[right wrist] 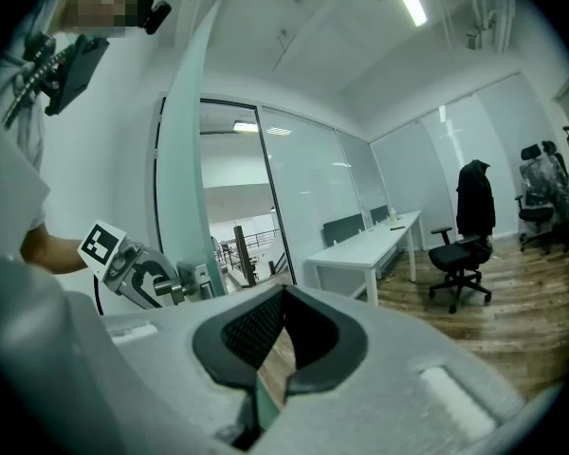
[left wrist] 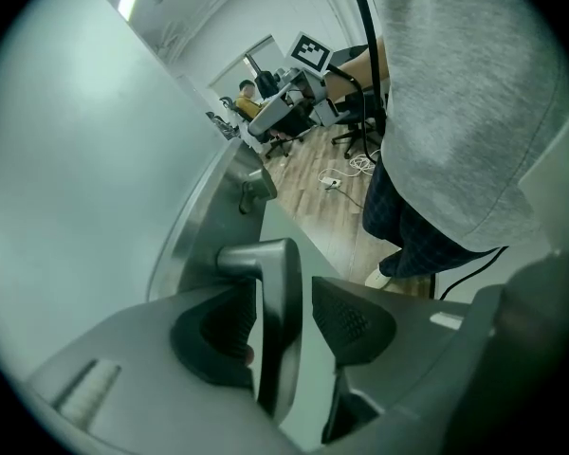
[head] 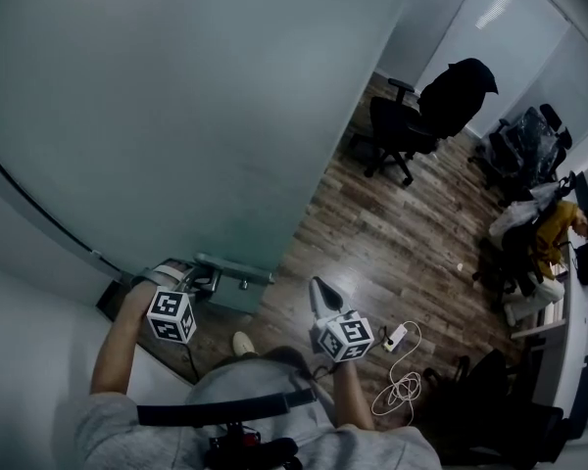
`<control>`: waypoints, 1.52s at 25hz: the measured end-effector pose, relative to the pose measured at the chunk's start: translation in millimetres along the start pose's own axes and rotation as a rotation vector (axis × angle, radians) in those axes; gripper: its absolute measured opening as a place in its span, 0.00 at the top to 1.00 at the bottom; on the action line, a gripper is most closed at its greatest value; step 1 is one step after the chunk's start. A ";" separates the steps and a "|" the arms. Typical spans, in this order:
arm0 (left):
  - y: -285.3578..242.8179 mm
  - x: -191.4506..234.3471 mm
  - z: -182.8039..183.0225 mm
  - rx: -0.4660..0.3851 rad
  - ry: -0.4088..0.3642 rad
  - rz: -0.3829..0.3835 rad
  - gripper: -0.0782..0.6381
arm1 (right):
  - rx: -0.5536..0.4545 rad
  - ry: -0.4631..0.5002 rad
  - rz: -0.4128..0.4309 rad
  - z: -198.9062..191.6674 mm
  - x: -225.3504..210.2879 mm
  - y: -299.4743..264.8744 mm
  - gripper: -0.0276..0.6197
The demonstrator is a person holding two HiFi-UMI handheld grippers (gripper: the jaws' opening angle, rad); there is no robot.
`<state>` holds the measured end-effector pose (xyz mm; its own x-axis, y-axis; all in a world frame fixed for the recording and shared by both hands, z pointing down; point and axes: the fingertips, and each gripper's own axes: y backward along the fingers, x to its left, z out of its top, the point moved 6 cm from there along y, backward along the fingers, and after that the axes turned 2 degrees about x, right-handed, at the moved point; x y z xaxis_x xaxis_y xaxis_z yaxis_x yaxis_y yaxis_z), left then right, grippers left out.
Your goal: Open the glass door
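Door: the glass door (head: 176, 116) fills the view left of and above the handle; its free edge ends just right of the handle.
Left gripper: the left gripper (left wrist: 286, 322) is at the handle, pointing steeply down. Its jaws are spread, with the lever between them.
Pads: 1 pad (left wrist: 218, 335) lies close against the lever's left face. The other (left wrist: 356, 325) stands clear of its right face, so nothing is pinched.
Handle: the metal handle (left wrist: 270, 263) leaves the door plate as a short neck, then bends. Its long arm runs in line with the jaws, toward the gripper body.
Right gripper: the right gripper (right wrist: 284, 297) is right of the handle, past the door's edge and apart from it. It points about level into the room, jaws pressed together on nothing.
Nearer hand: left, already astride the handle.
Next move, as I judge it: the pads need only close across the lever's thin side. No reach is needed.
Chair: a black chair (head: 421, 116) stands far right of the handle.
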<state>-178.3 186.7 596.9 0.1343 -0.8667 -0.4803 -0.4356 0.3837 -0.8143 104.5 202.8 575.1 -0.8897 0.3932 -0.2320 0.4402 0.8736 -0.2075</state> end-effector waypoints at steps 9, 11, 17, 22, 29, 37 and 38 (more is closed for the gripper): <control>25.5 2.5 -12.9 0.060 0.042 0.038 0.56 | 0.010 -0.004 0.014 -3.6 5.1 -3.6 0.95; 31.1 1.2 -13.5 0.045 0.075 0.058 0.55 | 0.011 -0.005 0.021 -5.1 7.2 -5.4 0.95; 52.5 1.6 -10.6 -0.086 0.244 0.095 0.55 | 0.012 -0.008 0.029 -6.1 10.8 -6.3 0.95; 62.7 7.0 -8.2 -0.232 0.410 0.141 0.56 | 0.017 -0.010 0.032 -7.5 10.7 -8.7 0.95; 84.3 21.7 2.6 -0.507 0.609 0.375 0.63 | 0.011 -0.003 0.036 -4.6 13.9 -7.7 0.95; 96.0 25.4 20.8 -0.716 0.806 0.525 0.69 | 0.007 0.002 0.048 -4.2 19.4 -6.8 0.95; 96.6 24.7 21.7 -0.727 0.830 0.531 0.69 | 0.003 0.004 0.053 -1.9 22.0 -5.9 0.95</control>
<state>-197.8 209.3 499.3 -0.7039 -0.6988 -0.1275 -0.6948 0.7147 -0.0810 82.1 206.9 573.0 -0.8656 0.4399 -0.2392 0.4870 0.8508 -0.1975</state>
